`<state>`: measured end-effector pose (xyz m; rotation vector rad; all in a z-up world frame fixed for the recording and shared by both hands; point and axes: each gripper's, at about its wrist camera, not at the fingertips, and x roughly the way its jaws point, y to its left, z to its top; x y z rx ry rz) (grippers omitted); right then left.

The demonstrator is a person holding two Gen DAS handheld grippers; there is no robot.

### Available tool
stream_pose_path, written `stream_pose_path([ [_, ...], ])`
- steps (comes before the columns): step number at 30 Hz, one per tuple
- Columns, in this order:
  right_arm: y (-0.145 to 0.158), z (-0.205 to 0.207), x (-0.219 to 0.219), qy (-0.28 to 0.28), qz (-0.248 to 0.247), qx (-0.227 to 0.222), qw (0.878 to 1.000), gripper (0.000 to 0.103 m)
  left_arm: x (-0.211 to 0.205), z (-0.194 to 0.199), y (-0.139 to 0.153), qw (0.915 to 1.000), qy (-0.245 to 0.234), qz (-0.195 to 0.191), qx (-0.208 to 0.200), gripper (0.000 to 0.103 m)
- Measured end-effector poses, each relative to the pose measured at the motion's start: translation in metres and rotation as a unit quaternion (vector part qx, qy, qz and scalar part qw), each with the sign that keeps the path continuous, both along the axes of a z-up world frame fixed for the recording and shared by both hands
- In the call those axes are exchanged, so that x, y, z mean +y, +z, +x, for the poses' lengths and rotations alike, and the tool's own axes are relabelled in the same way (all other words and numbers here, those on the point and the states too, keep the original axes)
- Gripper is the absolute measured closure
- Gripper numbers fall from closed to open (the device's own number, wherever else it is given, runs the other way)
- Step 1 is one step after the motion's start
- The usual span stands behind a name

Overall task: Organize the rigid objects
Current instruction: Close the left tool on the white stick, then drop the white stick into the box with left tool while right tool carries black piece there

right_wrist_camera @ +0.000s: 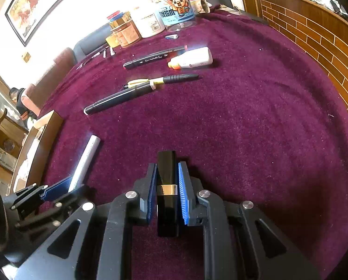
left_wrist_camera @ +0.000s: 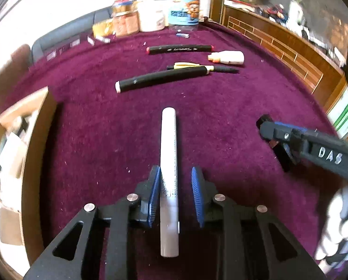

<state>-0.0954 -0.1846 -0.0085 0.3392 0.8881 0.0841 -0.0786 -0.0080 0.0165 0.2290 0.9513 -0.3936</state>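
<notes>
Pick-up step: the left claw (left_wrist_camera: 176, 193) straddles the white pen (left_wrist_camera: 169, 163) unclenched, the right claw (right_wrist_camera: 167, 186) grips the black tube (right_wrist_camera: 166, 175); next, probably clench and lift.

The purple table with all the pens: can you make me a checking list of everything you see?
Surface: purple cloth, lint specks.
Job's things: white pen, black tube, two black markers, yellow-clip pen, white glue bottle.
Clutter: jars and cartoon can at far edge.
Grippers: left gripper open around white pen; right gripper shut on black tube.
Cables: nothing seen.
Surroundings: wooden box at left, brick-pattern counter, framed picture.
</notes>
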Motion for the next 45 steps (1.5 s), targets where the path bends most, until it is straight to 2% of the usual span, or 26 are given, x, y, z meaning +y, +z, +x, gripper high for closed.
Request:
stream_pose_path([
  [1,0.0,0.0,0.0,0.0,-0.001,0.0,1.0,0.087,-0.001,0.0,0.0,1.0,-0.003,0.001,-0.002,0.081],
  [3,0.001,0.0,0.002,0.001,-0.012,0.002,1.0,0.087,0.006,0.001,0.002,0.9996,-0.008,-0.025,0.014,0.092],
  [6,0.002,-0.001,0.008,0.001,-0.03,0.004,1.0,0.087,0.025,0.001,0.006,0.9963,-0.004,-0.074,0.043,0.092],
  [12,0.004,-0.006,0.023,0.002,-0.083,0.009,0.997,0.088,0.069,-0.014,0.033,0.9883,0.003,-0.149,0.034,0.092],
  [18,0.012,-0.01,0.034,0.01,-0.06,0.006,0.998,0.088,0.133,-0.029,0.063,0.9727,0.022,-0.23,0.018,0.092],
  [21,0.022,-0.012,0.043,0.023,-0.03,-0.004,0.999,0.088,0.172,-0.035,0.075,0.967,0.041,-0.252,0.001,0.092],
  [25,0.04,-0.009,0.063,0.053,0.011,-0.019,0.998,0.088,0.224,-0.037,0.082,0.9625,0.071,-0.261,-0.019,0.092],
  [28,0.055,-0.002,0.088,0.082,0.034,-0.026,0.996,0.088,0.264,-0.038,0.081,0.9623,0.116,-0.243,-0.04,0.092],
  [33,0.064,0.014,0.144,0.144,0.075,-0.013,0.987,0.088,0.319,-0.027,0.059,0.957,0.187,-0.219,-0.032,0.092],
  [38,0.053,0.027,0.209,0.202,0.104,0.019,0.974,0.088,0.346,-0.012,0.031,0.9518,0.226,-0.207,-0.01,0.092],
  [43,0.045,0.034,0.264,0.25,0.123,0.045,0.959,0.088,0.35,0.006,0.013,0.9521,0.243,-0.185,0.017,0.091],
  [45,0.043,0.035,0.284,0.268,0.128,0.053,0.953,0.088,0.351,0.014,0.004,0.9498,0.253,-0.181,0.034,0.092],
])
